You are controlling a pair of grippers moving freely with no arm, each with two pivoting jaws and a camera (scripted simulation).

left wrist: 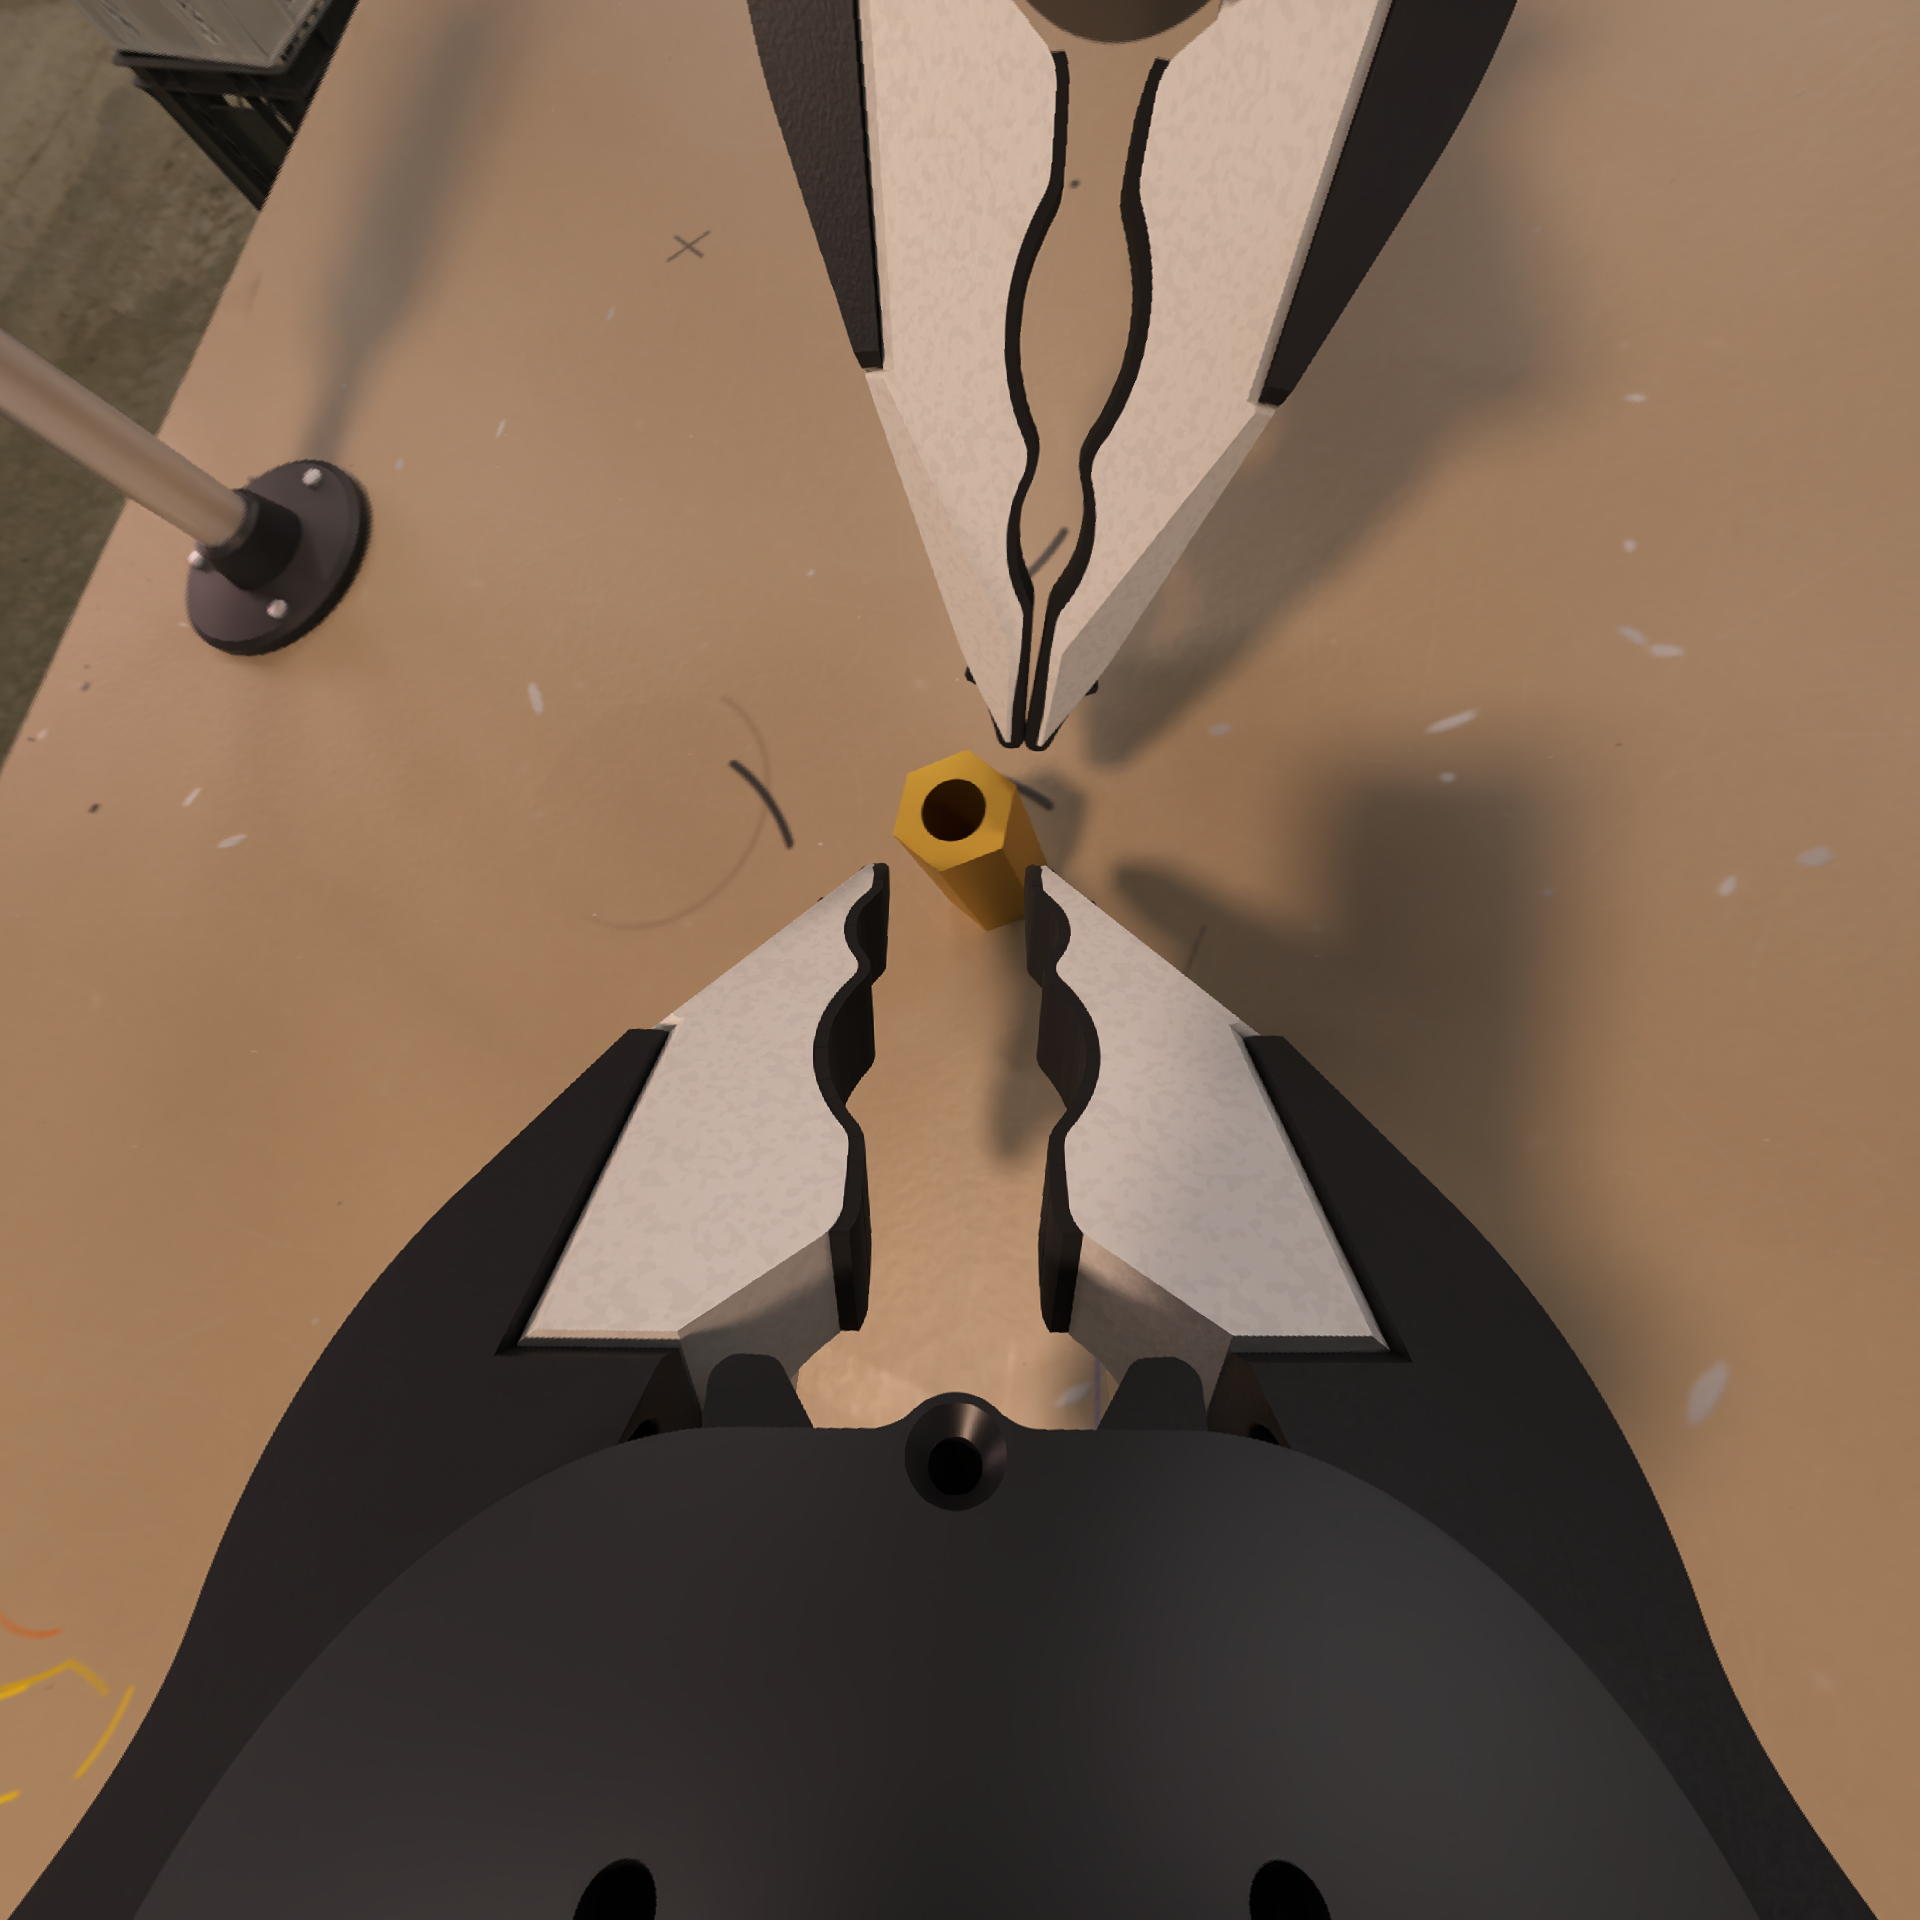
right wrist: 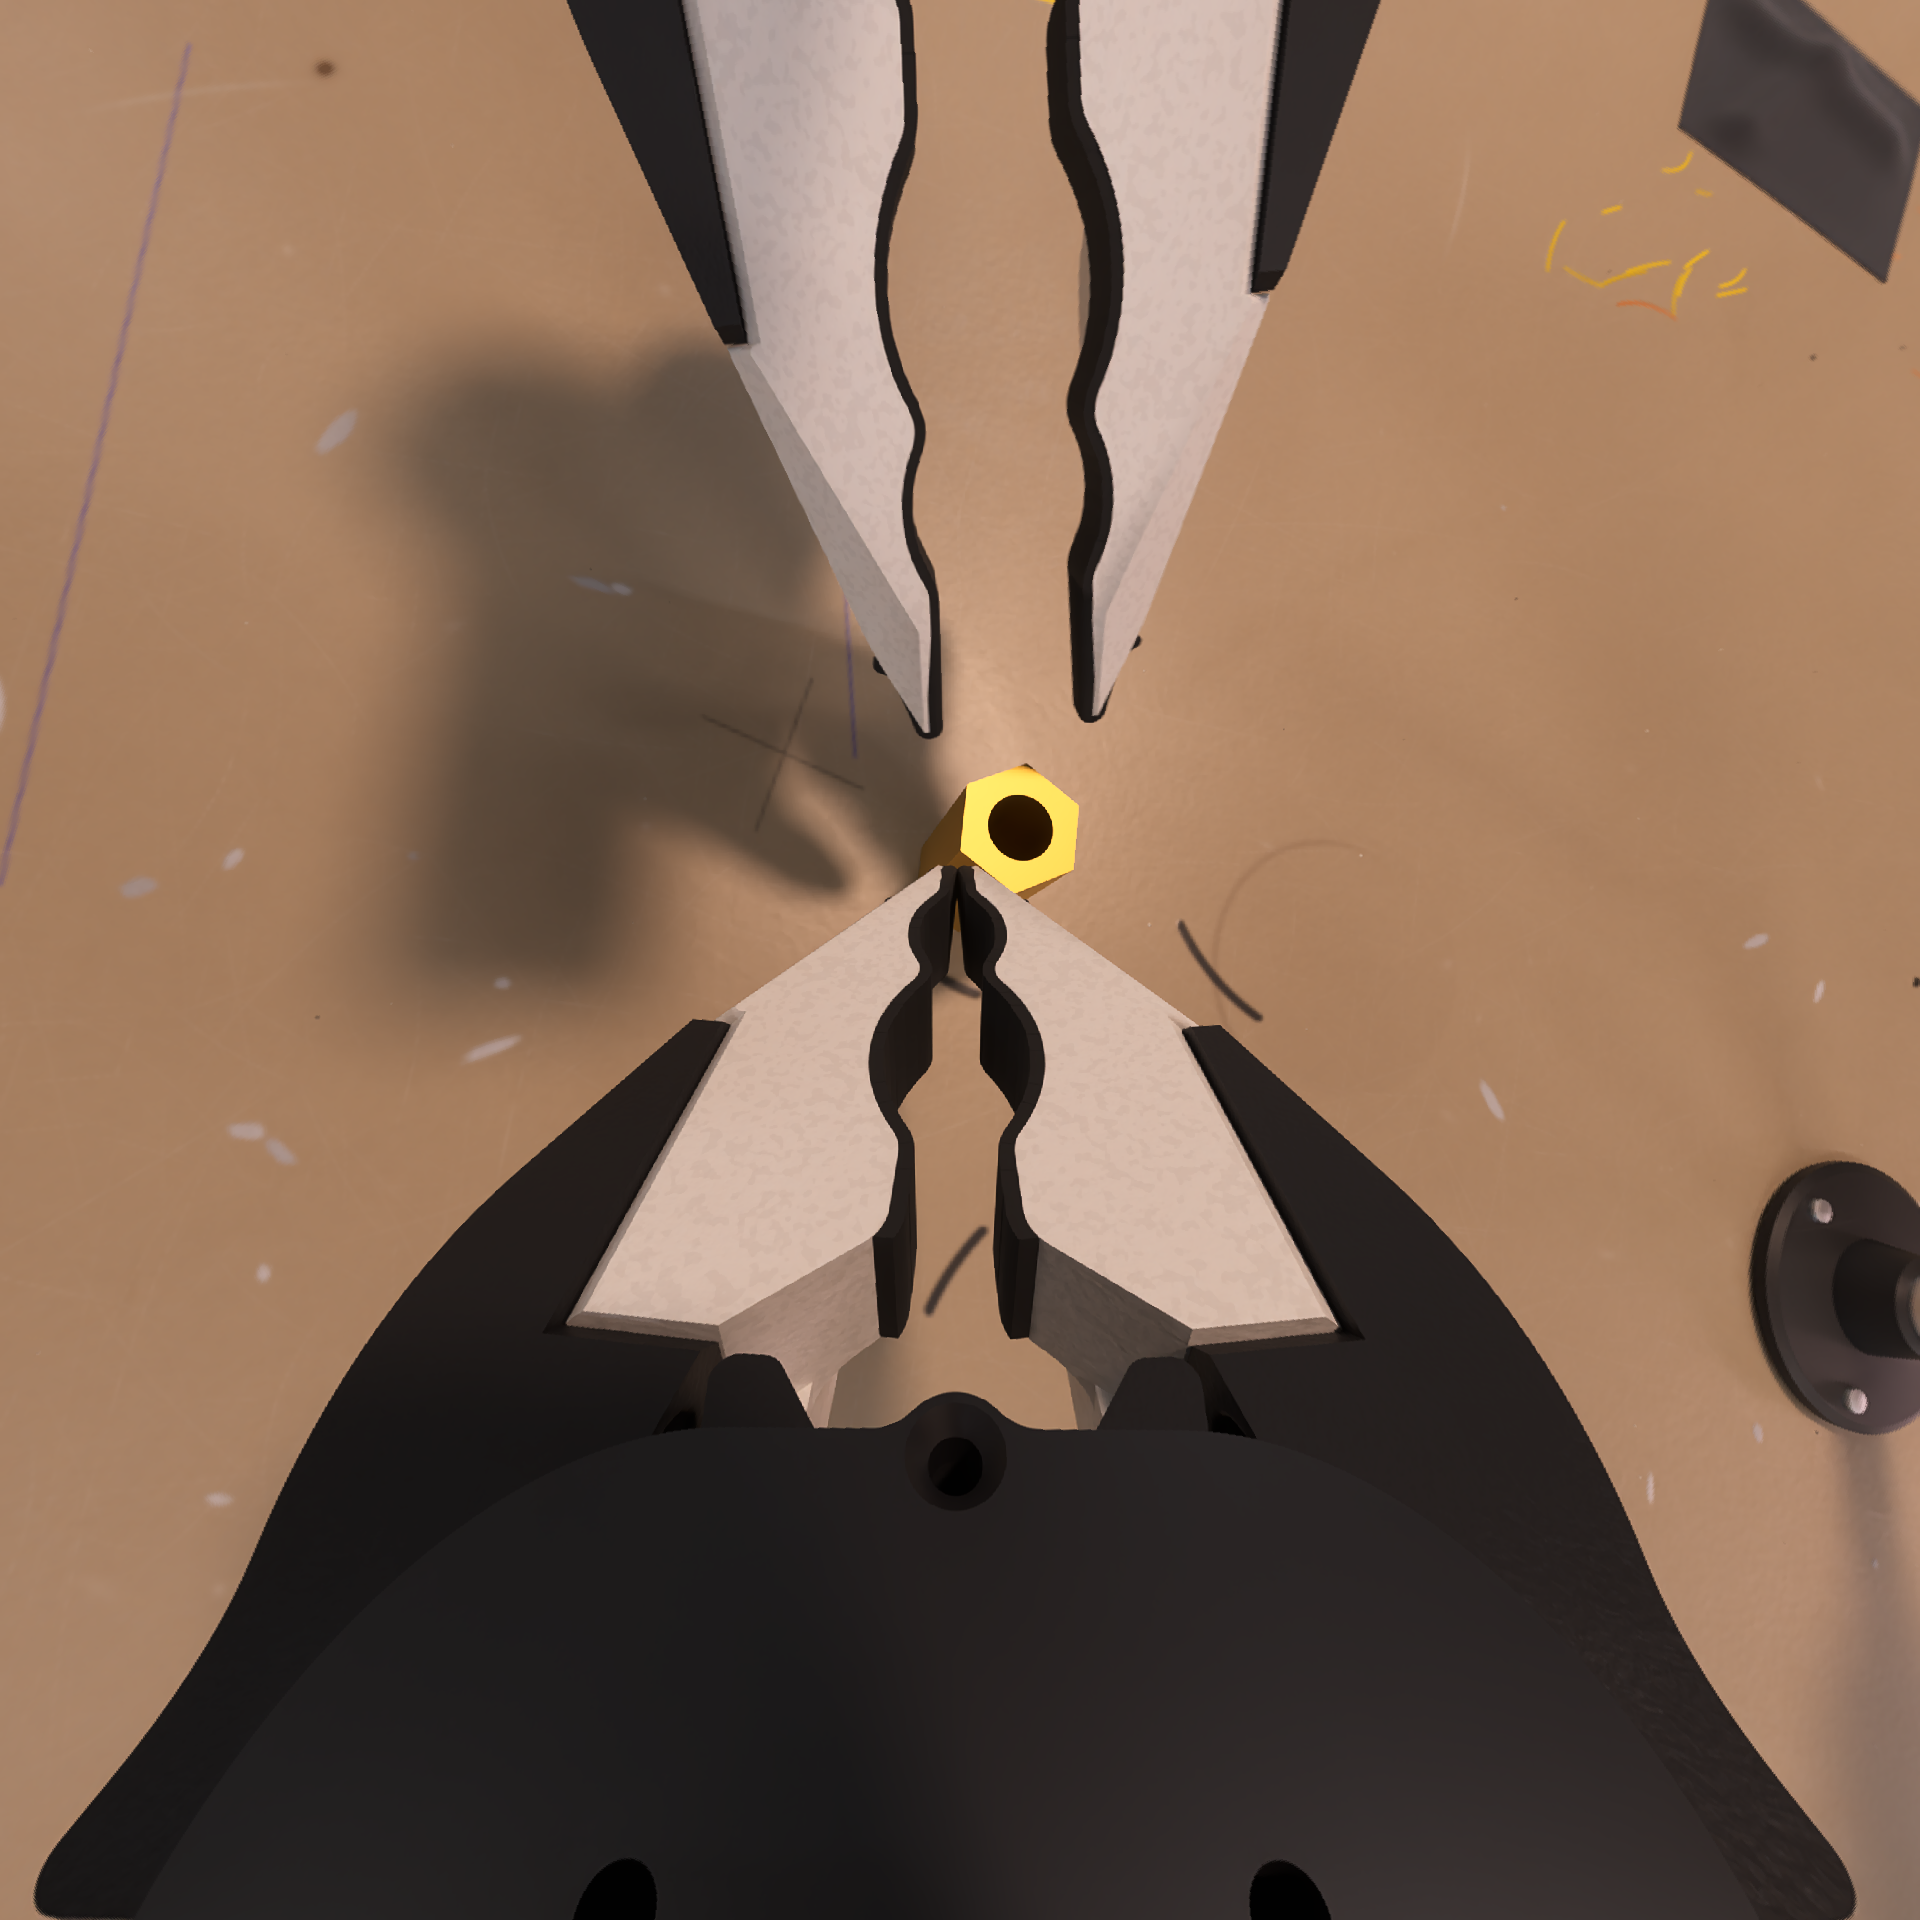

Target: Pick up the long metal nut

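- The long metal nut [left wrist: 961, 831] is a yellow, brass-coloured hexagonal coupling nut standing upright on the tan desk [left wrist: 520, 1039], its round bore facing up, just above the centre of the left wrist view
- The left claw [left wrist: 956, 883] fills the lower half of that view with its fingers apart; the nut stands at the mouth of the gap, its lower part just beside the right fingertip, and I cannot tell whether they touch
- The right claw [left wrist: 1023, 738] comes down from the top of the same view, tips pressed together and empty, pointing at the nut from the far side with a small gap before it
- In the right wrist view the nut [right wrist: 1018, 831] sits just above centre, right past the closed tips of the right claw [right wrist: 956, 883]
- The left claw [right wrist: 1008, 722] hangs from the top of that view, its fingers apart, its tips close to the nut
- A black round flange [left wrist: 275, 556] with screws, carrying a grey metal pole [left wrist: 114, 436], is fixed to the desk at the left edge of the left wrist view
- The same flange [right wrist: 1834, 1299] shows at the lower right edge of the right wrist view
- A dark grey sheet [right wrist: 1808, 114] lies at the upper right corner there, with yellow scribbles [right wrist: 1642, 260] just below it
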